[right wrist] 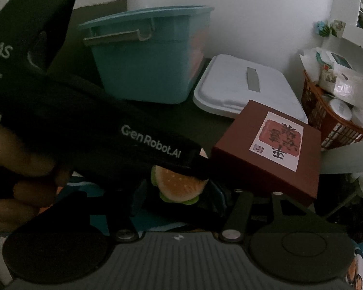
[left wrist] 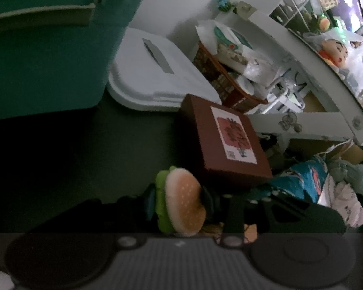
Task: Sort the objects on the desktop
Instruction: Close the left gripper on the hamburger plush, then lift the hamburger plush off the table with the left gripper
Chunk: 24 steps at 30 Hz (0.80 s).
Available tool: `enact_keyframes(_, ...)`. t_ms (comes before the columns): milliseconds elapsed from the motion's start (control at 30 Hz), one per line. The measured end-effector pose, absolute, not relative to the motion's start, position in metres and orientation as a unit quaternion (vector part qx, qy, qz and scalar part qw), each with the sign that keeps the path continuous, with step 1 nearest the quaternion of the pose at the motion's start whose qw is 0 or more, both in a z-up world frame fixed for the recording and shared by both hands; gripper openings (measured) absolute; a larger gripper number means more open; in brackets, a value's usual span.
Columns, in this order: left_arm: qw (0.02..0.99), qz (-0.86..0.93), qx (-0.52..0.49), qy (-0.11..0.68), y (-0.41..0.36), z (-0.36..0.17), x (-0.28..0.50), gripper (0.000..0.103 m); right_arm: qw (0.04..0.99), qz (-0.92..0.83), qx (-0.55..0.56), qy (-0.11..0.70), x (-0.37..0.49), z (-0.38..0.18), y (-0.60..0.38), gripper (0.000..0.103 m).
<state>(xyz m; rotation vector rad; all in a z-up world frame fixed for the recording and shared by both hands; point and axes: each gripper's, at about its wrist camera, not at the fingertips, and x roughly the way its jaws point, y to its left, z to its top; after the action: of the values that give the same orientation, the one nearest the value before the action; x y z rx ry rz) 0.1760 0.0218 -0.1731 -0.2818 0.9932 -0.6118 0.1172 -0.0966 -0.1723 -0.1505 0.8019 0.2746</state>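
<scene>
The left gripper [left wrist: 181, 200] holds a toy burger [left wrist: 181, 200] on edge between its 2 dark fingers, bun face toward the camera and green lettuce frill to the left. In the right wrist view the same burger [right wrist: 179, 186] sits between the right gripper's [right wrist: 179, 193] fingers too, low in the frame, with the left gripper's black body [right wrist: 113, 130] reaching in from the upper left and its tip lying over the bun's top edge; whether the right pads press on the toy I cannot tell, though its jaws stand at a middling width around it. A hand [right wrist: 19, 169] grips the left tool at the left edge of that view. Just beyond the burger lies a brown box [left wrist: 225, 140] with a white and red label, tilted, its far edge resting against a white lid [left wrist: 155, 72] that has a grey slot handle. Left of the lid stands a teal bin [left wrist: 48, 55] with a hinged grey handle on its side. Right of the lid is a red wire basket [right wrist: 336, 120] heaped with packets and small tubs. A white shelf [left wrist: 302, 60] crosses the upper right of the left view, carrying a doll [left wrist: 334, 50], bags and a second small burger [left wrist: 324, 23]. Blue patterned cloth [left wrist: 300, 181] lies to the right below the box. The surface under everything is dark green.
</scene>
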Motion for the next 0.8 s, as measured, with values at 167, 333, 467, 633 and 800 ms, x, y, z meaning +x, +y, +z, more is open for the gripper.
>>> enact_keyframes(167, 0.822, -0.296, -0.127, 0.469, 0.017, -0.171, 0.172, 0.042, 0.907, 0.130, -0.056, 0.398, 0.120, -0.176, -0.104, 0.050)
enact_keyframes(333, 0.822, -0.296, -0.129, 0.469, 0.018, -0.171, 0.172, 0.042, 0.907, 0.128, -0.040, 0.399, 0.120, -0.174, -0.107, 0.047)
enact_keyframes(467, 0.822, -0.296, -0.140, 0.466, 0.022, -0.169, 0.174, 0.046, 0.909, 0.130, -0.027, 0.396, 0.120, -0.171, -0.109, 0.046)
enact_keyframes(633, 0.822, -0.297, -0.148, 0.463, 0.025, -0.167, 0.176, 0.050, 0.912, 0.131, -0.006, 0.389, 0.119, -0.166, -0.112, 0.046)
enact_keyframes(800, 0.824, -0.300, -0.164, 0.452, 0.028, -0.162, 0.175, 0.050, 0.916, 0.133, 0.028, 0.378, 0.120, -0.161, -0.117, 0.046)
